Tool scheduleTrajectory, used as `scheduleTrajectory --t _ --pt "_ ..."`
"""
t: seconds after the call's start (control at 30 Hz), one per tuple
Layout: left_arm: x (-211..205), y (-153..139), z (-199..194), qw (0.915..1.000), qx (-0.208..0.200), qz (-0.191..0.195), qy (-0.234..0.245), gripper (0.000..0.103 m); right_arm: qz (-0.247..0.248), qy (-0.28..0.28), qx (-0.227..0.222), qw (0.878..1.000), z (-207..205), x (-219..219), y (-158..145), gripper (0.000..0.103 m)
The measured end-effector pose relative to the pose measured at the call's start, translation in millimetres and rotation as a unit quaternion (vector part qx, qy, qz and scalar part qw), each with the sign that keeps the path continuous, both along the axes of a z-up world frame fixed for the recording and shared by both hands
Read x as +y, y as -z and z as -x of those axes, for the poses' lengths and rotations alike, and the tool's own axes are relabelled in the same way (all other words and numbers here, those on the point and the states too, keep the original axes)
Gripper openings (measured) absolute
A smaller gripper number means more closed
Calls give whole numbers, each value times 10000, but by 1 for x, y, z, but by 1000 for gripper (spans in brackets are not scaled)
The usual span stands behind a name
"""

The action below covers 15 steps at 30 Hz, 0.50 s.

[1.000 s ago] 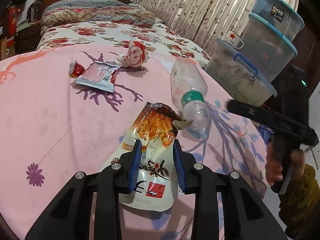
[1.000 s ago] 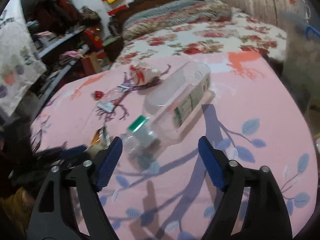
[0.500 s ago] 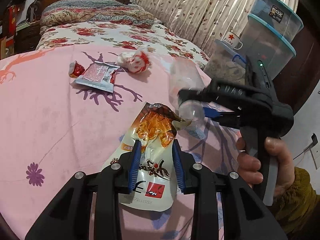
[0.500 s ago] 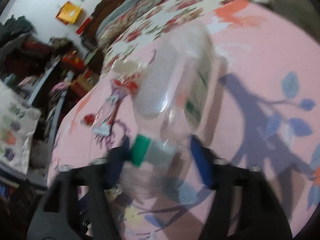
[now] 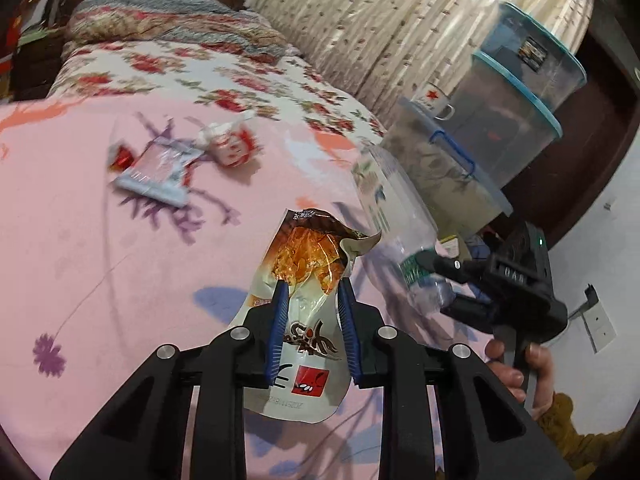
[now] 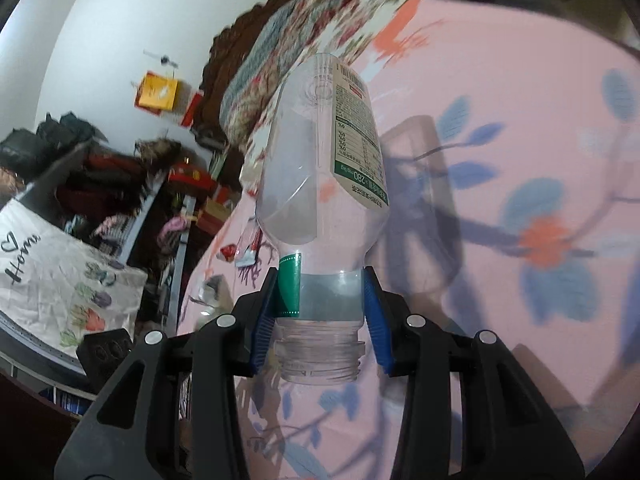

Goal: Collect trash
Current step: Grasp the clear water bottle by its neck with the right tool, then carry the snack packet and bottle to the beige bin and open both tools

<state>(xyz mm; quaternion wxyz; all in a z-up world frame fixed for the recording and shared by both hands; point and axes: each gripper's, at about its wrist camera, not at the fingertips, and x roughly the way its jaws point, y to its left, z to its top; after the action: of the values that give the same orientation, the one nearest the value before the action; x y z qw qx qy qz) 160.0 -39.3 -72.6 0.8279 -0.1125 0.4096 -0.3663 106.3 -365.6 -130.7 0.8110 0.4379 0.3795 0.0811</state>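
A torn white and orange snack bag [image 5: 304, 320] lies on the pink blanket [image 5: 100, 260]. My left gripper [image 5: 312, 296] is over it and its jaws are closing, the blue pads pinching the bag's film between them. My right gripper [image 6: 320, 280] is shut on the neck of a clear, capless plastic bottle [image 6: 316, 152] with a green band, held above the blanket. The left wrist view shows that bottle [image 5: 394, 208] and the right gripper [image 5: 436, 276] at the right. Farther back lie a silver-red wrapper [image 5: 156, 172], a small red wrapper [image 5: 122, 156] and a crumpled white-red paper [image 5: 230, 146].
Stacked clear storage bins [image 5: 500, 128] with a white mug [image 5: 434, 100] stand to the right of the bed, against a curtain [image 5: 380, 20]. A floral quilt [image 5: 180, 76] and headboard lie behind. Cluttered shelves and a white printed cloth [image 6: 52, 272] are off the bed's left side.
My right gripper came in from the right, closed on the bottle's neck, rolled and lifted the bottle off the blanket. My left jaws narrowed on the snack bag.
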Motion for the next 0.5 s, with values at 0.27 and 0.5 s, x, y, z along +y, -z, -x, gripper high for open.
scheduleTrajectory --t 0.27,0.5 --pt "-92 -13 -17 9965 189 85 809 24 -83 770 -132 9969 44 -68 2 43" --pt "-232 -26 -33 9839 219 49 1774 24 -62 1613 -159 9868 81 -158 -6 43"
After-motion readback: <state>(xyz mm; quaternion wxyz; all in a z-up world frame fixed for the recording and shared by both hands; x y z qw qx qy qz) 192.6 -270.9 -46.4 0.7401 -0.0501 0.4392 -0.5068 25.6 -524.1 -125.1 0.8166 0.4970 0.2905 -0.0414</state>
